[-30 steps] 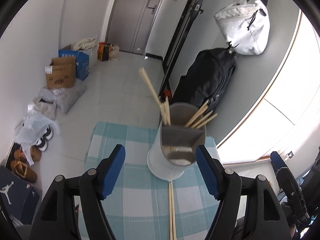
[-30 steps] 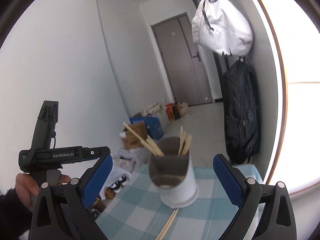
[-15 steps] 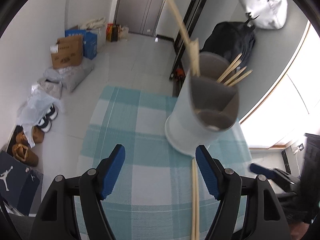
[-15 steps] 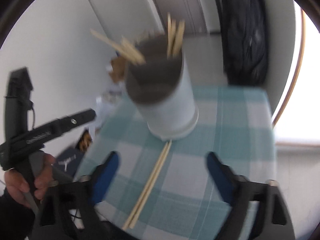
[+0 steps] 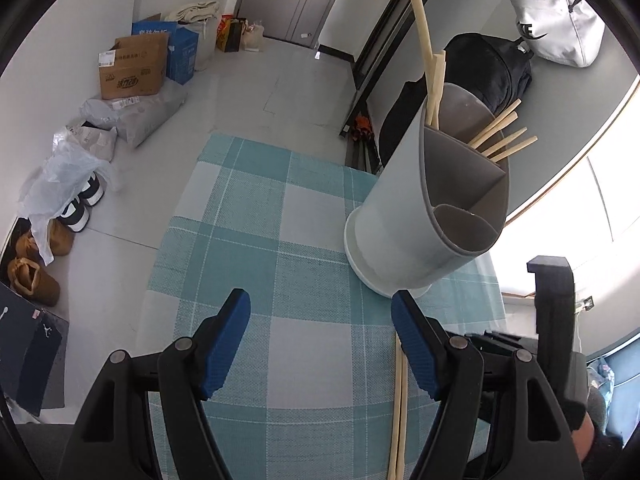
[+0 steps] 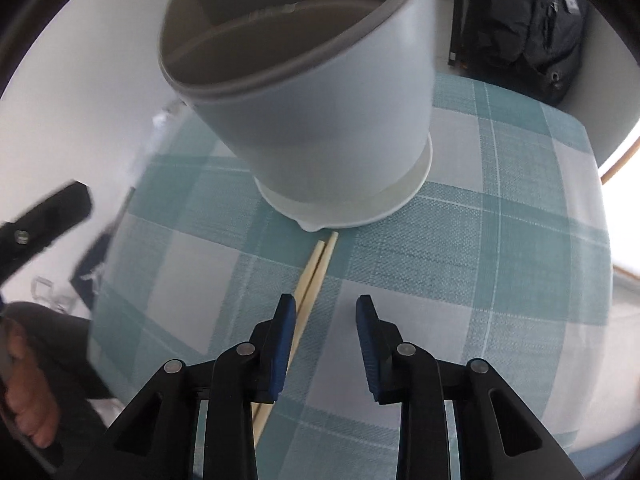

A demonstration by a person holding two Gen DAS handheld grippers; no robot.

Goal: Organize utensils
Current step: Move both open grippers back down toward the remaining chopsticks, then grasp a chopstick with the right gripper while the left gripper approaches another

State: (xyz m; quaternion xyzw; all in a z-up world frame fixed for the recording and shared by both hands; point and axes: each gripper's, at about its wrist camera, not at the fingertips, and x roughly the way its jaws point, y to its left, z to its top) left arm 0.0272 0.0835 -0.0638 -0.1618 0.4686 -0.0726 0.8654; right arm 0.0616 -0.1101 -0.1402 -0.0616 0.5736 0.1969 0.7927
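A grey divided utensil holder [image 5: 432, 208] stands on the teal checked cloth [image 5: 256, 216] with several wooden chopsticks [image 5: 502, 140] in its far compartments. A loose pair of chopsticks [image 6: 316, 268] lies on the cloth in front of the holder [image 6: 304, 92]. My right gripper [image 6: 326, 332] points steeply down just above this pair, its jaws closing. The pair runs along the inner edge of the left finger [image 6: 284, 336] and under it, and no pad presses on it. My left gripper [image 5: 320, 344] is open and empty, left of the holder, with the loose pair [image 5: 400, 400] beside its right finger.
The small table's cloth ends close on every side [image 6: 576, 128]. Boxes [image 5: 132, 68], bags and shoes [image 5: 80, 204] lie on the floor at left. A black backpack [image 5: 488, 68] and a white bag [image 5: 556, 20] hang behind the holder. A hand [image 6: 24, 412] holds the other gripper's handle.
Both grippers have come down towards the table. The right one has tipped from looking across the room to looking down at the loose chopsticks, and its jaws have narrowed a lot.
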